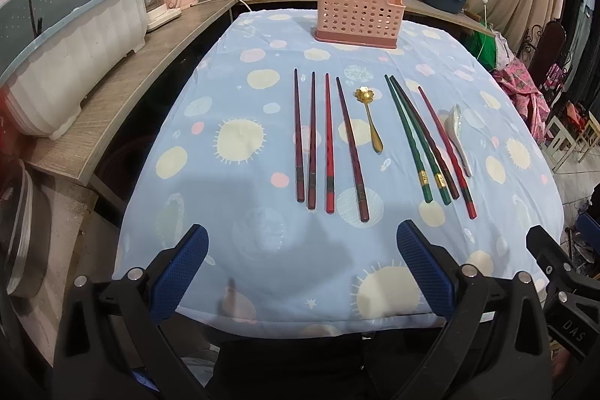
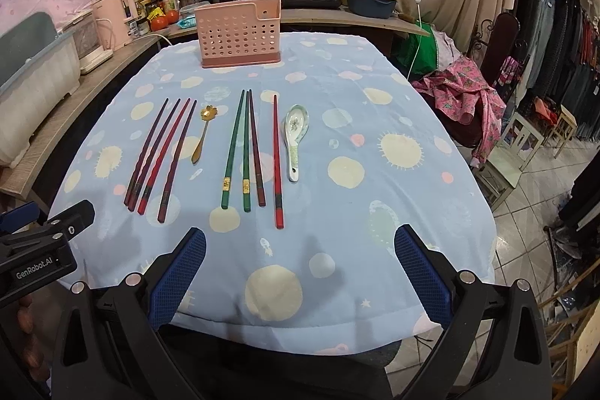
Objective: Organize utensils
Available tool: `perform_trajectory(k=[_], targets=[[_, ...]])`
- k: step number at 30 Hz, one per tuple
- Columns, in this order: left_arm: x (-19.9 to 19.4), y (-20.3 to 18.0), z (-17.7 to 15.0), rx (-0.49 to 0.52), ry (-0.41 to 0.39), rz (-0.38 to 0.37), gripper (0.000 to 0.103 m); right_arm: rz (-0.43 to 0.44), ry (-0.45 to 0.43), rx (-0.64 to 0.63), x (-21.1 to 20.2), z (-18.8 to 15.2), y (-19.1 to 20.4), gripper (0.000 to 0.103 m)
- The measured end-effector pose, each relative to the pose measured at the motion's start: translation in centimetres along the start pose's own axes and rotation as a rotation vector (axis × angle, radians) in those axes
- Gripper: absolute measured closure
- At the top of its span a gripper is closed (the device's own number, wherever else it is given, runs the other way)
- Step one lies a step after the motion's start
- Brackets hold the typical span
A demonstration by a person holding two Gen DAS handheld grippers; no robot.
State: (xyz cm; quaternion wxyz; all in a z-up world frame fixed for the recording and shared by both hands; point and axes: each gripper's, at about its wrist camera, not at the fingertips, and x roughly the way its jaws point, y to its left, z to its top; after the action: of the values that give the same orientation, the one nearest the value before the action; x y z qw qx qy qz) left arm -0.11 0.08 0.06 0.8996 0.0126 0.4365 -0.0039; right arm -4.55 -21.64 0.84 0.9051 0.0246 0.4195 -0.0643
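Eight chopsticks lie on the tabletop [image 1: 240,145]: four dark red chopsticks [image 1: 326,141], a gold spoon [image 1: 369,117], two green chopsticks [image 1: 414,141], two more red, one ceramic spoon [image 1: 459,134]. One pink holder [image 1: 358,12] stands behind. Left gripper [image 1: 302,242] and right gripper [image 2: 300,242] hover spread, empty; clothes rack [image 2: 555,36] at right.

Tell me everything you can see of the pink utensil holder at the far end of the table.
The pink perforated plastic utensil holder stands upright at the far end of the table, on the blue dotted tablecloth. Its front wall is a grid of round holes above a solid, slightly wider base. The top rim steps up at its right end, where there is one small hole. Nothing shows above its rim, and no utensil or hand-held gripper touches it.
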Motion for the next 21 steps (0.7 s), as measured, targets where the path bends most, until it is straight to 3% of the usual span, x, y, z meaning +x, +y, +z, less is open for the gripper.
perform_trajectory(k=[21], targets=[[0.26, 0.46, 0.04, 0.000, 0.001, 0.022, 0.007, 0.016, 0.007, 0.036, 0.20, -0.04, -0.43, 0.007]])
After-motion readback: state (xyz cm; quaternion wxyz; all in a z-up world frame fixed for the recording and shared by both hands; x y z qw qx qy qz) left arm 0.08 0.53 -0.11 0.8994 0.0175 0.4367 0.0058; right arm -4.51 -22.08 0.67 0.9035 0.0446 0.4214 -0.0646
